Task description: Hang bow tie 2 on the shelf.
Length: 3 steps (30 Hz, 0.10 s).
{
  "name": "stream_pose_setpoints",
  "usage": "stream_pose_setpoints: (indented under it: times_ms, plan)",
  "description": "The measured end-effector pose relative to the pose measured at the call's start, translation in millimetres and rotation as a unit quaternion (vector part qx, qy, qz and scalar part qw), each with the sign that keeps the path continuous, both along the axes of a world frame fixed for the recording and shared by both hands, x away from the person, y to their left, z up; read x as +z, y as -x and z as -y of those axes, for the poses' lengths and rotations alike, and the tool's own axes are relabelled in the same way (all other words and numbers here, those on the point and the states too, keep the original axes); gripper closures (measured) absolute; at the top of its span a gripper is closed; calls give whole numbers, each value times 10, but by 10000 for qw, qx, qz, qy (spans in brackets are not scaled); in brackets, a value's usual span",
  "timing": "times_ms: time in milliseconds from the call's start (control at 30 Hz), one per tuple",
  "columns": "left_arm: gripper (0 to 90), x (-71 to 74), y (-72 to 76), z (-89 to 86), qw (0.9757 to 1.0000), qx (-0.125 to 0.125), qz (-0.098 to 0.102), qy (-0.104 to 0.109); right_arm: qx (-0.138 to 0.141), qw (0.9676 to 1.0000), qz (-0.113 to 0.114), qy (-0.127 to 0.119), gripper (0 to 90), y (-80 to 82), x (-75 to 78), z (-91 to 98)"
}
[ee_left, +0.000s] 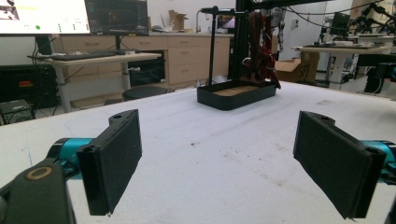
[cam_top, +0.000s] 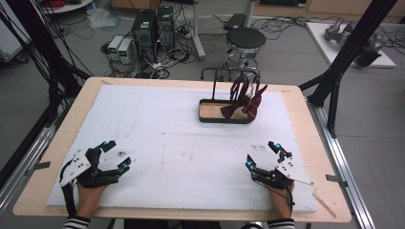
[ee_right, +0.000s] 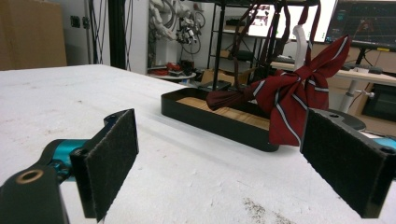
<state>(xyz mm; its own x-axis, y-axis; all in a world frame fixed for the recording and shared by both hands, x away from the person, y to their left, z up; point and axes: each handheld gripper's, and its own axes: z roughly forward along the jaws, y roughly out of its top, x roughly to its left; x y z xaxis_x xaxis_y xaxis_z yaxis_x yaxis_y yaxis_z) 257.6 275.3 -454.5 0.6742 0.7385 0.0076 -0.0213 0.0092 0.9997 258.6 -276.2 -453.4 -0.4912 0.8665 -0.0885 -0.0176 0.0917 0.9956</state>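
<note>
Dark red striped cloth, a bow tie [cam_top: 248, 98], hung from the black stand [cam_top: 224, 98] at one o'clock on the white pad [cam_top: 157, 143]; left gripper [cam_top: 111, 155] at seven, right gripper [cam_top: 262, 153] at five, both released, well apart from it.

Left gripper view: jaws spread, holding nothing; stand [ee_left: 236, 93] far ahead at twelve.

Right gripper view: jaws wide; bow tie [ee_right: 292, 95] at one o'clock, draped over the tray rim. Judged light, soft, limp, unlikely to slip. Best pinched at the knot.

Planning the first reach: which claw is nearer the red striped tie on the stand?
Right. The right claw sits near the table's front edge, nearly straight below the red striped tie. The left claw is far across at front left.
</note>
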Motion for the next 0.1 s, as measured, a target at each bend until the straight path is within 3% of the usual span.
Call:
stream_pose_setpoints:
  times_ms: [100]
  plan:
    - [157, -3, 2, -2, 10000, -2, 9, 32, -2, 10000, 0, -26, 107, 5, -4, 6]
